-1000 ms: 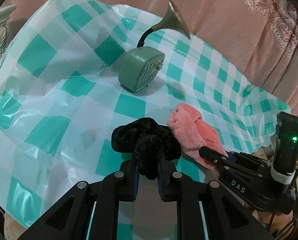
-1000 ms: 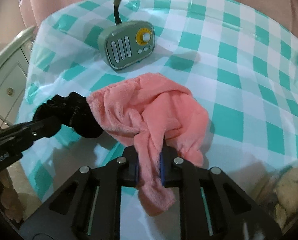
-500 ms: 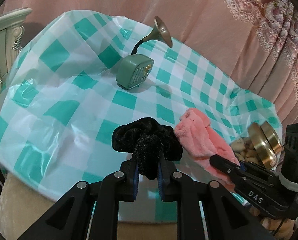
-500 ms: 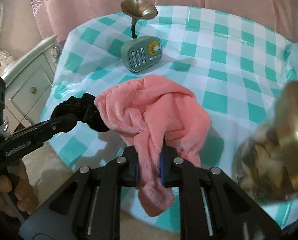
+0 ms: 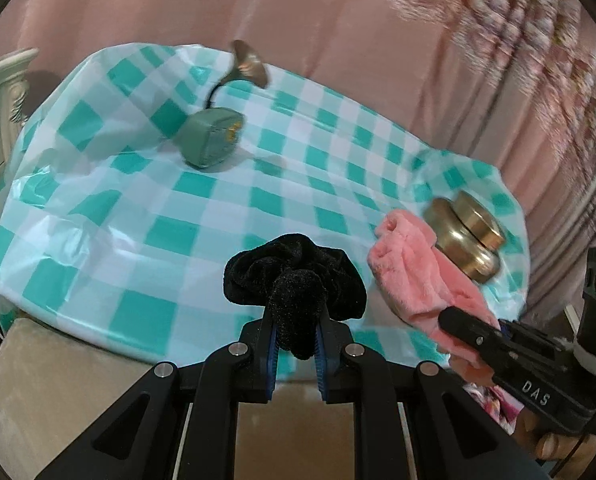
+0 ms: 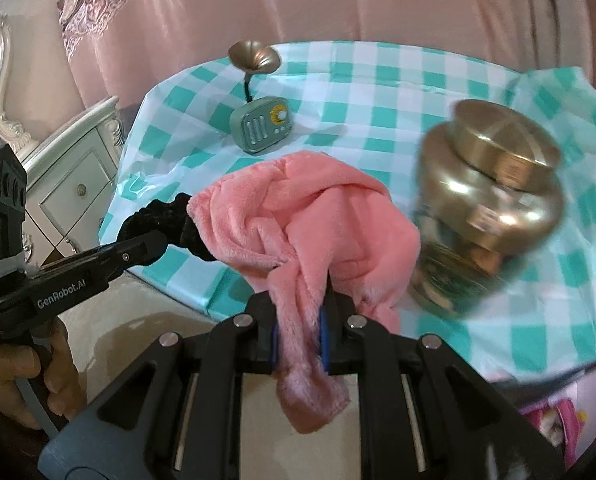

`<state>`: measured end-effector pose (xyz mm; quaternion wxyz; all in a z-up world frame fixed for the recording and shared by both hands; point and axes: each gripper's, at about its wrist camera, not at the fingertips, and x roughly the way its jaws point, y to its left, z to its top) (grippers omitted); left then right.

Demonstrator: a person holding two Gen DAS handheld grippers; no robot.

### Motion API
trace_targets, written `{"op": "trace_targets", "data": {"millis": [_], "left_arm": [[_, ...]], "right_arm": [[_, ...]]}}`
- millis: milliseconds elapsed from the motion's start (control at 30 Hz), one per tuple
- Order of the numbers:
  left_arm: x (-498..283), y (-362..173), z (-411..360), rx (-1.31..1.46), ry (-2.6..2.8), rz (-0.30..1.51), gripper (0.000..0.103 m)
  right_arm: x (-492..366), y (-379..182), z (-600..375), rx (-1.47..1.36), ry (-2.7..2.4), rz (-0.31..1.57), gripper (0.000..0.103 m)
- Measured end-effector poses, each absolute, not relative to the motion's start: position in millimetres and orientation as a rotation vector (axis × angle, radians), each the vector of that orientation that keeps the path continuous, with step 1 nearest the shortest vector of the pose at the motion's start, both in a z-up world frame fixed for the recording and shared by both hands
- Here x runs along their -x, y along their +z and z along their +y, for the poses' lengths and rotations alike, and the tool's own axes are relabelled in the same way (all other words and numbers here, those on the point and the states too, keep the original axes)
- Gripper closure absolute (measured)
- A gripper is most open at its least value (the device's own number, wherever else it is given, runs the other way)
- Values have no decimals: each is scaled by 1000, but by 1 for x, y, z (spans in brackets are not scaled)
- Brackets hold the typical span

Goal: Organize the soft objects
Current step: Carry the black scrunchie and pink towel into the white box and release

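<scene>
Both grippers carry a soft thing above the near edge of the table.

Our left gripper (image 5: 295, 338) has its fingers narrow and pressed on a black velvet scrunchie (image 5: 296, 280), which hangs in the air over the front edge of the teal-and-white checked plastic tablecloth (image 5: 138, 208). Our right gripper (image 6: 299, 336) also has narrow fingers, and they pinch a fluffy pink plush cloth (image 6: 298, 216); its loose end falls down between them. The two soft things are just beside each other, the scrunchie on the left. Near the pink cloth stands a blurred brass-coloured lidded jar (image 6: 490, 200). Further back on the table we see a small green retro radio (image 6: 263, 130) with a brass horn (image 6: 254, 57).
</scene>
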<state>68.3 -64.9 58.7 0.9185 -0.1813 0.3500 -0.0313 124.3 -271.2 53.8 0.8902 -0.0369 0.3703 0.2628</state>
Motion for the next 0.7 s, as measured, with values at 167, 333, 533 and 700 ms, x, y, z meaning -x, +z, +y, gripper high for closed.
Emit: {"op": "trace_targets", "data": {"millis": [167, 333, 533, 700], "left_arm": [[-53, 66, -104, 329, -138, 727, 87], [-40, 69, -151, 280, -237, 748, 87], [-30, 69, -209, 223, -364, 783, 87], [-22, 68, -256, 163, -461, 816, 87]], "right_arm": [[-99, 63, -308, 56, 487, 755, 85], [-73, 69, -363, 29, 380, 753, 85], [-44, 78, -439, -8, 217, 746, 85], [-24, 74, -496, -26, 83, 770, 85]]}}
